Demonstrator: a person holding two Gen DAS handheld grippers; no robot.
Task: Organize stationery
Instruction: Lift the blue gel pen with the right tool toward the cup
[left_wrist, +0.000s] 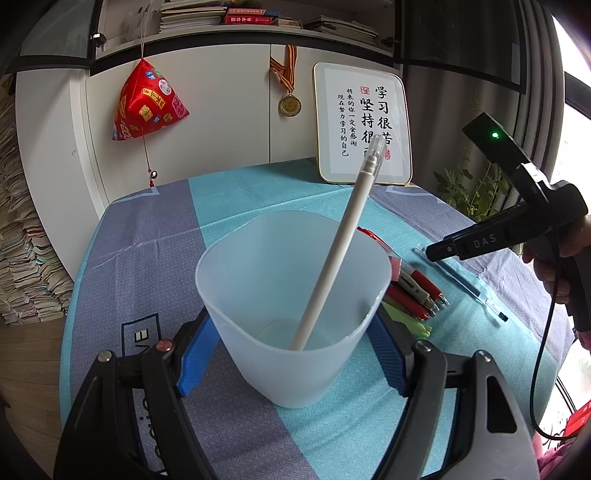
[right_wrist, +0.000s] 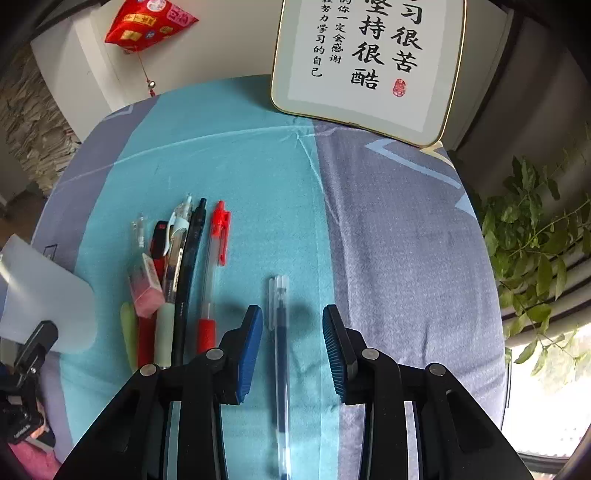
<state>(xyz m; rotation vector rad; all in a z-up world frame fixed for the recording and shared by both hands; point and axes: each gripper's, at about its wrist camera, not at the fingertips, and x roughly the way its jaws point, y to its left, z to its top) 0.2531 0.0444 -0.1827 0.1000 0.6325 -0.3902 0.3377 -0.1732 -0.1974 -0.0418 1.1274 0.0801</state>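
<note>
My left gripper (left_wrist: 293, 332) is shut on a translucent white plastic cup (left_wrist: 295, 306), holding it upright on the table. A white pen (left_wrist: 340, 243) stands tilted inside the cup. My right gripper (right_wrist: 291, 321) is open, its blue pads on either side of a clear pen with blue ink (right_wrist: 280, 354) that lies on the cloth; it also shows in the left wrist view (left_wrist: 461, 280). A pile of pens (right_wrist: 177, 280) and a pink eraser (right_wrist: 147, 291) lies left of the right gripper, and right of the cup in the left wrist view (left_wrist: 413, 291). The cup also shows in the right wrist view (right_wrist: 44, 291).
The table has a teal and grey-purple cloth (right_wrist: 399, 240). A framed calligraphy board (right_wrist: 369, 59) leans against the white cabinet at the back. A red ornament (left_wrist: 147, 103) and a medal (left_wrist: 290, 105) hang on the cabinet. A green plant (right_wrist: 539, 236) stands right of the table.
</note>
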